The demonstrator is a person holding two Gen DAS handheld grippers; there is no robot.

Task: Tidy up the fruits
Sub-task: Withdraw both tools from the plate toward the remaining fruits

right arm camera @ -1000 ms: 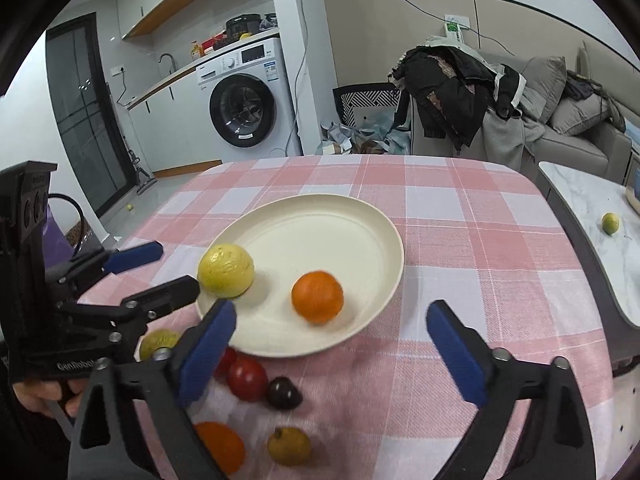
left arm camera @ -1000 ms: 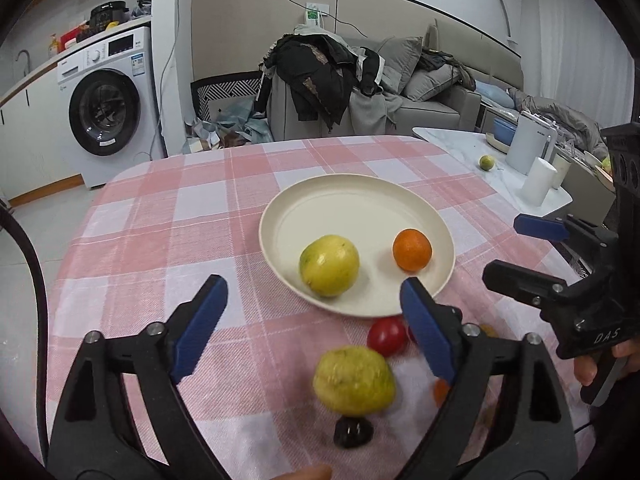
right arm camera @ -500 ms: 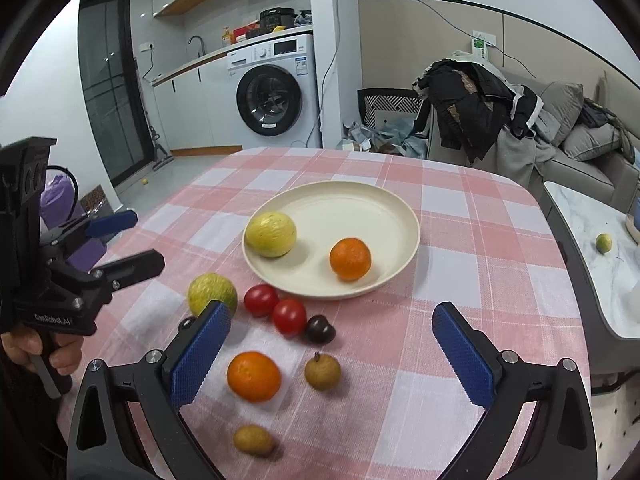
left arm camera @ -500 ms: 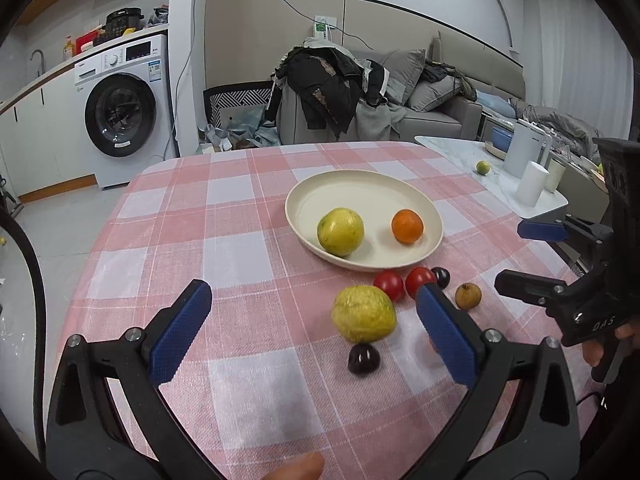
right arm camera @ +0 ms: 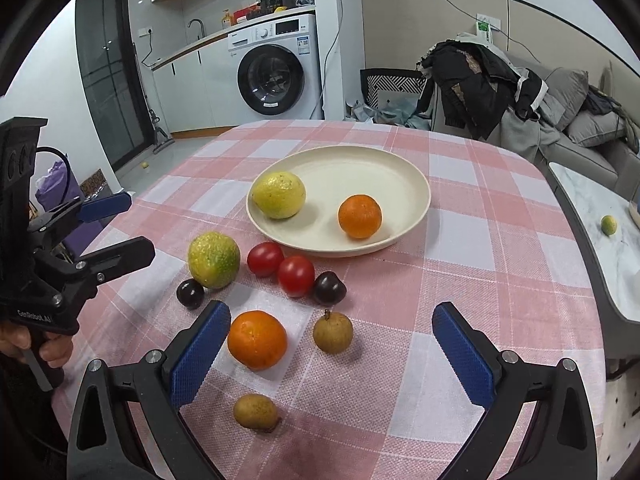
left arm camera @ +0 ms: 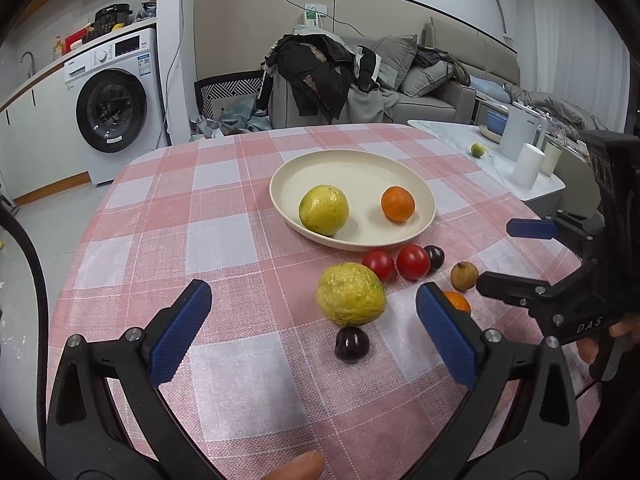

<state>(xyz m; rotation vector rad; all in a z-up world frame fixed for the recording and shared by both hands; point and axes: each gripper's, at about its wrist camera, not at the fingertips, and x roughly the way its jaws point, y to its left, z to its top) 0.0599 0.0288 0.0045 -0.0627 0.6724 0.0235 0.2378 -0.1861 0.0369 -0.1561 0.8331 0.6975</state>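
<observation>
Left gripper (left arm camera: 312, 336): jaws spread wide, holding nothing, hovering above the pink checked tablecloth (left arm camera: 224, 240); in the right wrist view it shows at the left edge (right arm camera: 120, 228), gripped by a hand.
Right gripper (right arm camera: 332, 352): jaws spread wide, holding nothing, poised over the near fruits; in the left wrist view it sits at the right edge (left arm camera: 516, 256).
Plate (right arm camera: 400, 168): cream, round, in the middle of the table, carrying two fruits.
On the plate: a yellow guava (right arm camera: 279, 195) at the left side and an orange (right arm camera: 359, 216) to its right, apart from each other.
Loose guava (right arm camera: 214, 259): yellow-green, on the cloth just outside the plate's near-left rim (in the left wrist view it lies between the blue pads (left arm camera: 351, 294)).
Tomatoes: two red ones, left tomato (right arm camera: 265, 259) and right tomato (right arm camera: 296, 276), touching, close to the plate's near rim.
Dark plums: one plum (right arm camera: 329, 288) just right of the tomatoes, another plum (right arm camera: 190, 293) touching the loose guava's near side.
Second orange (right arm camera: 257, 339): on the cloth, beside the right gripper's left pad.
Brown round fruit (right arm camera: 333, 332): with a short stem, just right of the second orange.
Small brown oval fruit (right arm camera: 255, 411): nearest the right wrist camera, between the fingers.
Side table (right arm camera: 624, 256): marble-topped, to the right, with a small green fruit (right arm camera: 608, 225) on it.
</observation>
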